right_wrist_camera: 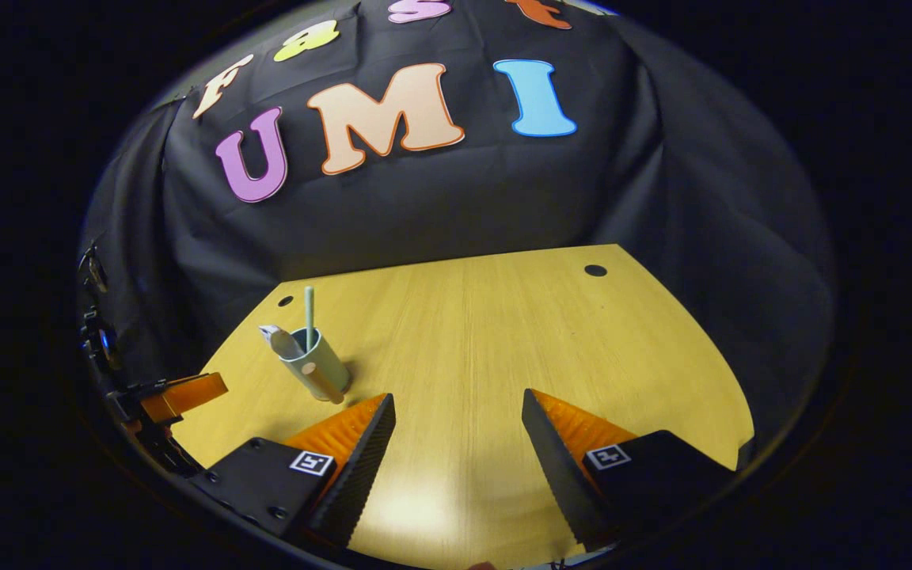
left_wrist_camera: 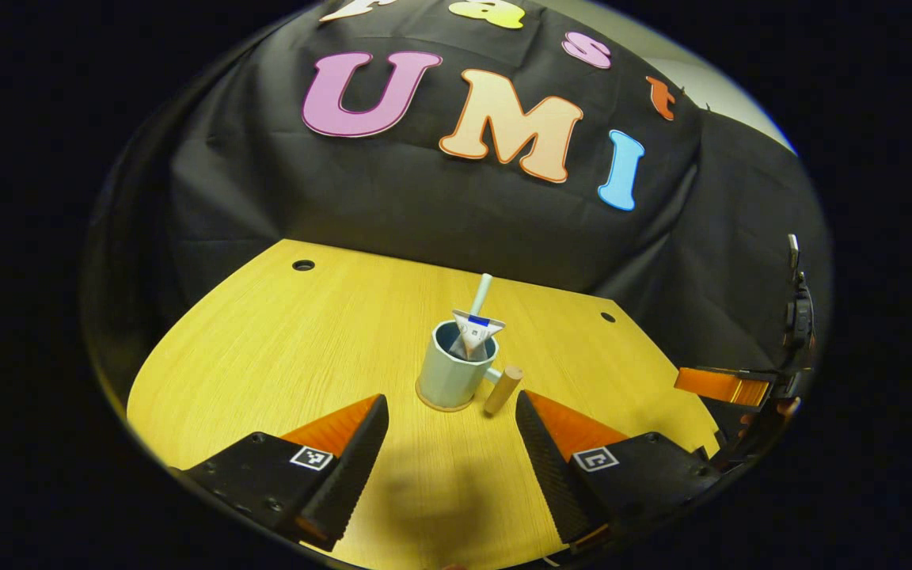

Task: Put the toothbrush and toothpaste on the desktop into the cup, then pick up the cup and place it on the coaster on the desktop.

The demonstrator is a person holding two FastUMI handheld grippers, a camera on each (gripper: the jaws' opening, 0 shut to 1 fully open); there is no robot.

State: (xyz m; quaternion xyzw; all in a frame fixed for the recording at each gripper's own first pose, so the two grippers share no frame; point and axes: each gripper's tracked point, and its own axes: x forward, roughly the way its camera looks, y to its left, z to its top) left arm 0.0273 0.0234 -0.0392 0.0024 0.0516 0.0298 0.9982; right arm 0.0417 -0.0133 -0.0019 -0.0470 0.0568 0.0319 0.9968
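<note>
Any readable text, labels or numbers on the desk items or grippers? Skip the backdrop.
Nothing can be quoted.
Toothpaste tube: printed label, too small and blurred to read.
Cup: no text seen.
Left gripper: square coded tag on each finger, a pattern with no words.
Right gripper: the same kind of square tag, no words.

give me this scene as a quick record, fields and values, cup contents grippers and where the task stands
cup: upright on the wooden desktop, wooden handle pointing toward the camera in the left gripper view
toothbrush: standing in the cup
toothpaste: in the cup, crimped end sticking up
coaster: a thin disc seems to sit under the cup; hard to confirm
left gripper: open, empty, cup ahead between its fingers
right gripper: open, empty, cup off to its left
task state: both items loaded
</note>
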